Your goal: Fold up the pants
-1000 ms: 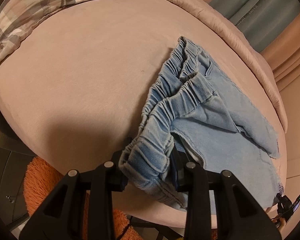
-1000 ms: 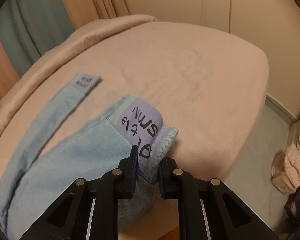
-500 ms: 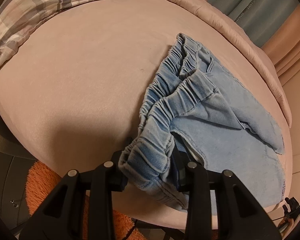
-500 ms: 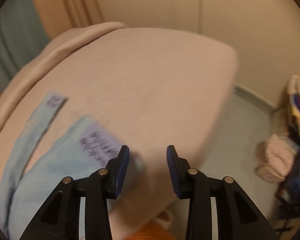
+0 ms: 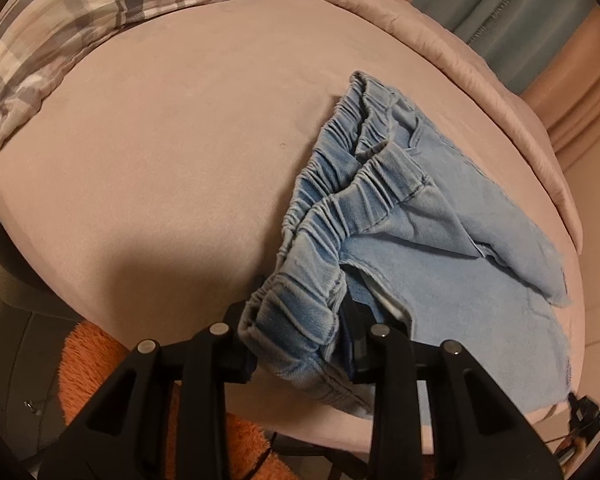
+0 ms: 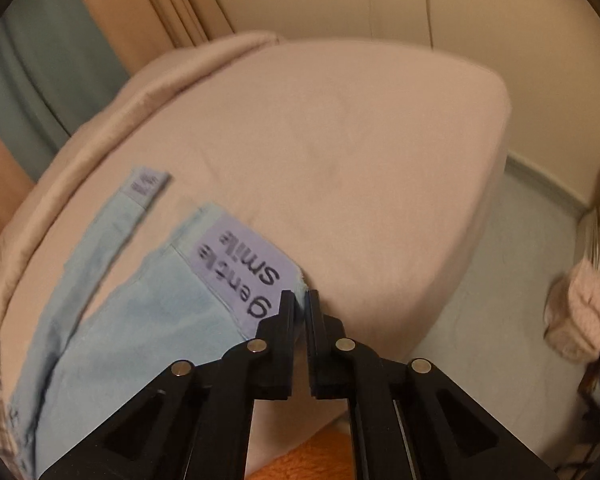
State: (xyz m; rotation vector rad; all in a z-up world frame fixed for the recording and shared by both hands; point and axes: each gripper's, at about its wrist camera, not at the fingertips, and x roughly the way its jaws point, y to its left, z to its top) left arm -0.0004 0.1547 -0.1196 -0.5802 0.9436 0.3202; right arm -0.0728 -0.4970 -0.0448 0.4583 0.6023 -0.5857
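The left tongs [image 5: 300,320] are clamped on a bunched end of the elastic waistband [image 5: 340,196] of the pale denim pants [image 5: 440,248], which are spread across the pink bed [image 5: 160,140]. The right tongs [image 6: 300,304], having just been closing, are pinched nearly together on the corner of the near leg's hem, just beside its lilac printed label [image 6: 240,268]. Both ends appear secured, so a fold is judged to be in preparation; next, one end would need to be lifted and carried toward the other. The far leg's cuff [image 6: 146,182] is blurred, and the fabric actually caught between the right pads is barely discernible.
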